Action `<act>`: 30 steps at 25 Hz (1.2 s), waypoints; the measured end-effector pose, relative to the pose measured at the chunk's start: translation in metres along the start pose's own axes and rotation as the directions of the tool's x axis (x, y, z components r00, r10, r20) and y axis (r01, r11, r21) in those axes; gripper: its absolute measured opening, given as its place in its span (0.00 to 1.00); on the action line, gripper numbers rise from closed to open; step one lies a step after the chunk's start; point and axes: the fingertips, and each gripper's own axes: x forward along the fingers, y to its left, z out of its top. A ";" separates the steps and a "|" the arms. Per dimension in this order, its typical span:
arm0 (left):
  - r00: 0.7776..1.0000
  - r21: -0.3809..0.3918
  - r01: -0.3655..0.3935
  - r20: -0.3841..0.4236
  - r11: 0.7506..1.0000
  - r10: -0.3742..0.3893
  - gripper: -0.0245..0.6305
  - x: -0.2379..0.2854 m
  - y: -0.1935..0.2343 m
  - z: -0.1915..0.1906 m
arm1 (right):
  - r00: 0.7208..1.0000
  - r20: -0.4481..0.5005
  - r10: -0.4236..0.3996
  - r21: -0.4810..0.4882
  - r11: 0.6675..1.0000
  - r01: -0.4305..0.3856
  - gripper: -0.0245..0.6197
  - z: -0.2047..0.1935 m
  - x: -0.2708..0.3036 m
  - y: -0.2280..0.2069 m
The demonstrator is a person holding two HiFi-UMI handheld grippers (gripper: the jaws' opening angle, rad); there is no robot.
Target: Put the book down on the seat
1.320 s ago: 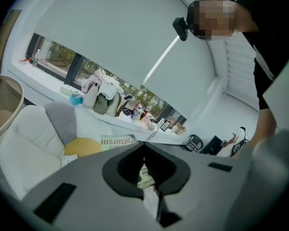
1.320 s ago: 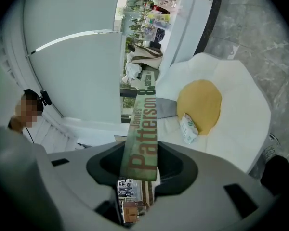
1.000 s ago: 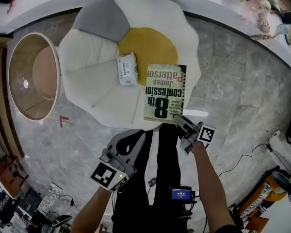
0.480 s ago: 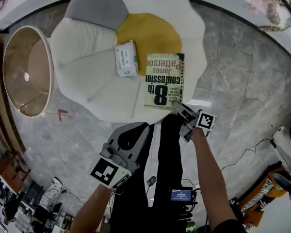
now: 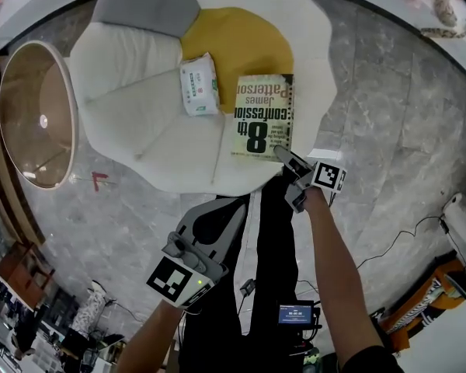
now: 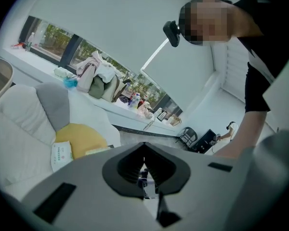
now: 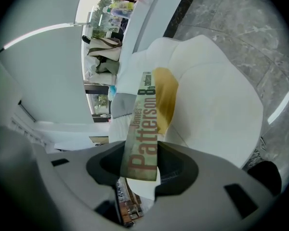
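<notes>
The book [image 5: 264, 117] is a soft-cover one with a pale, greenish cover. Big black letters on it say "8th confession", and the name "James Patterson" is in reddish letters. The name is on its thin spine too. The book looks a bit worn.

The right claw [image 5: 283, 155] is clenched on the book's near end. The book is flat over the front right part of the seat [image 5: 140, 92], and its far end reaches the yellow middle. No view shows if it rests on the seat yet. A small white pack [image 5: 199, 85] lies on the seat just beside the book's left edge.

The left claw [image 5: 216, 217] is closed with nothing in it and hangs low by the person's dark trousers, well apart from the book.

A second ago the book's near end stuck out past the seat's front edge. Now the whole book is over the seat. The white pack has stayed put.
</notes>
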 end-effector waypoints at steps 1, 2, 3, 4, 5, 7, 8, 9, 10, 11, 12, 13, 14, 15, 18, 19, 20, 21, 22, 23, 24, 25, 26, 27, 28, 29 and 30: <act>1.000 -0.002 0.002 -0.004 1.000 -0.002 0.06 -0.001 -0.002 -0.003 | 1.000 0.001 0.001 -0.003 1.000 -0.001 0.32 0.000 0.001 -0.001; 1.000 -0.004 0.003 -0.007 1.000 -0.003 0.06 -0.001 -0.003 -0.005 | 1.000 0.000 -0.011 -0.007 1.000 0.011 0.32 0.000 0.001 -0.004; 1.000 -0.007 0.004 -0.009 1.000 -0.004 0.06 0.000 -0.003 -0.006 | 0.999 -0.003 -0.039 -0.013 0.999 0.039 0.32 0.000 0.002 -0.009; 1.000 -0.012 0.004 -0.010 1.000 -0.004 0.06 0.001 -0.003 -0.007 | 0.998 -0.006 -0.067 -0.021 0.998 0.066 0.32 0.002 0.003 -0.014; 1.000 -0.019 0.004 -0.012 1.000 -0.005 0.06 0.002 -0.002 -0.007 | 0.997 -0.006 -0.075 -0.022 0.997 0.075 0.32 0.003 0.006 -0.017; 1.000 -0.024 0.004 -0.014 1.000 -0.004 0.06 0.003 -0.001 -0.009 | 0.998 -0.006 -0.055 -0.011 0.998 0.055 0.32 0.004 0.013 -0.018; 1.000 -0.025 0.004 -0.017 1.000 -0.005 0.06 0.004 0.000 -0.010 | 0.998 -0.010 -0.056 -0.012 0.998 0.056 0.32 0.005 0.015 -0.019; 1.000 -0.027 0.005 -0.019 1.000 -0.005 0.06 0.005 0.000 -0.010 | 0.998 -0.017 -0.068 -0.019 0.998 0.067 0.32 0.006 0.015 -0.021; 1.000 -0.026 0.006 -0.019 1.000 -0.006 0.06 0.005 0.000 -0.010 | 0.997 -0.023 -0.078 -0.024 0.997 0.078 0.32 0.006 0.015 -0.022; 1.000 -0.026 0.007 -0.018 1.000 -0.008 0.06 0.006 -0.001 -0.009 | 0.996 -0.026 -0.081 -0.025 0.996 0.080 0.32 0.006 0.015 -0.023; 1.000 -0.030 0.009 -0.018 0.999 -0.010 0.06 0.006 -0.002 -0.010 | 0.996 -0.028 -0.082 -0.024 0.996 0.081 0.32 0.006 0.015 -0.023; 1.000 -0.036 0.012 -0.020 0.999 -0.012 0.06 0.007 -0.004 -0.010 | 0.996 -0.029 -0.089 -0.025 0.996 0.088 0.32 0.006 0.014 -0.026; 1.000 -0.043 0.014 -0.023 0.999 -0.015 0.06 0.007 -0.007 -0.012 | 0.994 -0.030 -0.102 -0.030 0.994 0.101 0.32 0.005 0.012 -0.029; 0.999 -0.048 0.016 -0.027 0.999 -0.018 0.06 0.007 -0.009 -0.013 | 0.993 -0.032 -0.118 -0.035 0.993 0.116 0.32 0.004 0.011 -0.032; 0.999 -0.040 0.024 -0.031 0.999 -0.025 0.06 0.006 -0.013 -0.016 | 0.987 -0.030 -0.156 -0.051 0.987 0.154 0.35 0.003 0.010 -0.038; 0.999 -0.027 0.027 -0.030 0.999 -0.028 0.06 0.005 -0.013 -0.017 | 0.986 -0.029 -0.164 -0.055 0.985 0.162 0.38 0.003 0.010 -0.038; 0.999 -0.012 0.029 -0.028 0.999 -0.030 0.06 0.005 -0.013 -0.017 | 0.985 -0.030 -0.169 -0.058 0.984 0.168 0.41 0.003 0.011 -0.037; 0.999 -0.006 0.032 -0.028 0.999 -0.032 0.06 0.005 -0.013 -0.018 | 0.984 -0.031 -0.175 -0.058 0.983 0.173 0.43 0.002 0.012 -0.037; 0.999 -0.012 0.033 -0.031 0.999 -0.033 0.06 0.005 -0.015 -0.018 | 0.983 -0.032 -0.180 -0.058 0.982 0.178 0.44 0.002 0.012 -0.037; 0.999 -0.025 0.034 -0.037 0.999 -0.035 0.06 0.006 -0.017 -0.018 | 0.982 -0.033 -0.187 -0.058 0.981 0.185 0.45 0.001 0.011 -0.039; 0.998 -0.034 0.035 -0.041 0.999 -0.036 0.06 0.007 -0.018 -0.019 | 0.980 -0.034 -0.197 -0.062 0.979 0.195 0.46 0.000 0.011 -0.041; 0.998 -0.035 0.036 -0.043 0.999 -0.038 0.06 0.008 -0.019 -0.019 | 0.977 -0.035 -0.210 -0.068 0.976 0.207 0.48 -0.001 0.011 -0.043; 0.998 -0.028 0.038 -0.041 0.999 -0.040 0.06 0.008 -0.018 -0.020 | 0.974 -0.036 -0.225 -0.075 0.972 0.221 0.49 -0.001 0.010 -0.046; 0.998 -0.018 0.040 -0.040 0.999 -0.041 0.06 0.007 -0.018 -0.020 | 0.971 -0.037 -0.238 -0.081 0.969 0.234 0.49 -0.001 0.010 -0.048; 0.998 -0.010 0.042 -0.039 0.999 -0.042 0.06 0.007 -0.017 -0.020 | 0.968 -0.038 -0.249 -0.083 0.966 0.245 0.50 -0.002 0.009 -0.050; 0.998 0.000 0.043 -0.039 0.999 -0.043 0.06 0.006 -0.016 -0.020 | 0.966 -0.039 -0.257 -0.084 0.964 0.254 0.50 -0.003 0.009 -0.051; 0.998 0.006 0.044 -0.039 0.999 -0.044 0.06 0.005 -0.014 -0.020 | 0.963 -0.041 -0.265 -0.083 0.962 0.261 0.50 -0.003 0.009 -0.053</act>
